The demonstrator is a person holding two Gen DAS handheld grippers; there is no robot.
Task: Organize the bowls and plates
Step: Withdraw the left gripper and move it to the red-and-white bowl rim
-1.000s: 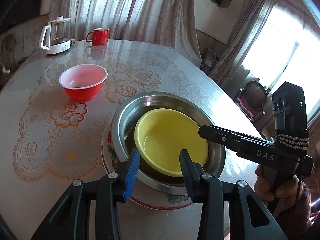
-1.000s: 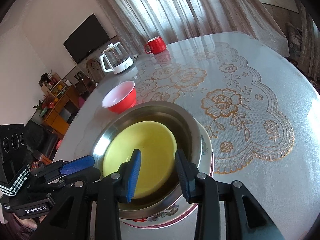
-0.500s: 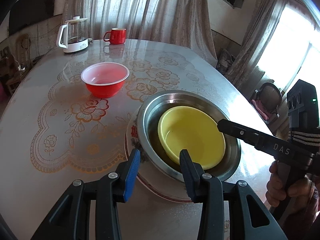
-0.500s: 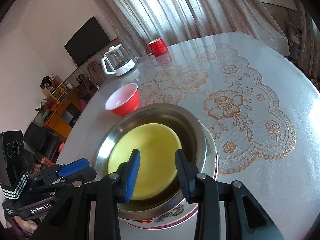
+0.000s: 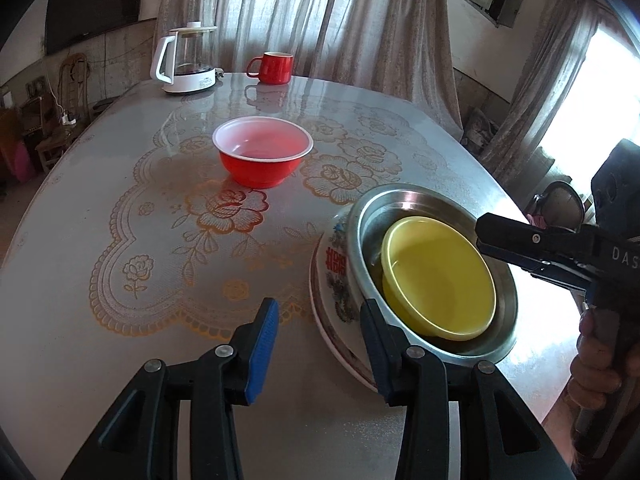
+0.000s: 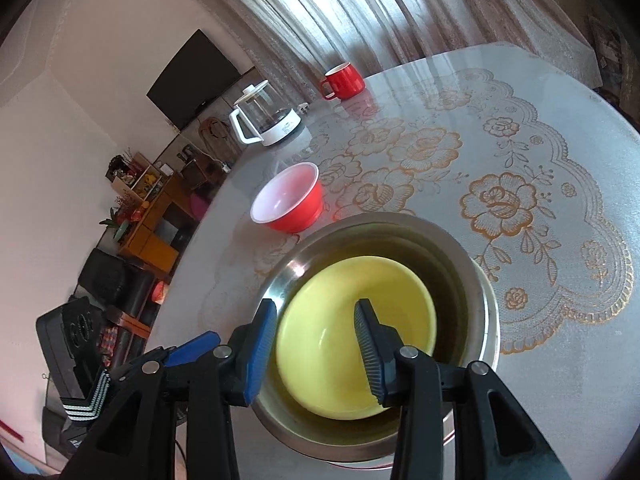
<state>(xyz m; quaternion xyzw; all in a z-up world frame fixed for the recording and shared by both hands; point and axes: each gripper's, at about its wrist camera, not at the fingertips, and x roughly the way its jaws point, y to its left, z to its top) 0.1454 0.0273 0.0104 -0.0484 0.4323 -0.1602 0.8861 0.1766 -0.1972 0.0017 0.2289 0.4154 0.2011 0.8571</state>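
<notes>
Your left gripper hangs with its jaws apart and empty, over bare tabletop just off the near edge of the stack. Your right gripper has just been widening its jaws; nothing is pinched, though they sit over the near rim of the yellow bowl.

The stack stands at the near right edge of the tabletop: the yellow bowl nested in the steel bowl, which sits in a patterned bowl on a plate. The red bowl stands alone toward the middle, well apart. A kettle and a mug are at the far edge.

The likely next step is bringing the red bowl into the stack.

- The stack is close to the table edge, so a nudge from either gripper could push it toward the drop.
- The red bowl looks light and thin-walled; pinch its rim too hard and it may flex and slip.
- The yellow bowl appears to lie tilted in the steel one, so a bowl set on top may rock.
- Your grippers are near each other; crossing paths risks a knock.
</notes>
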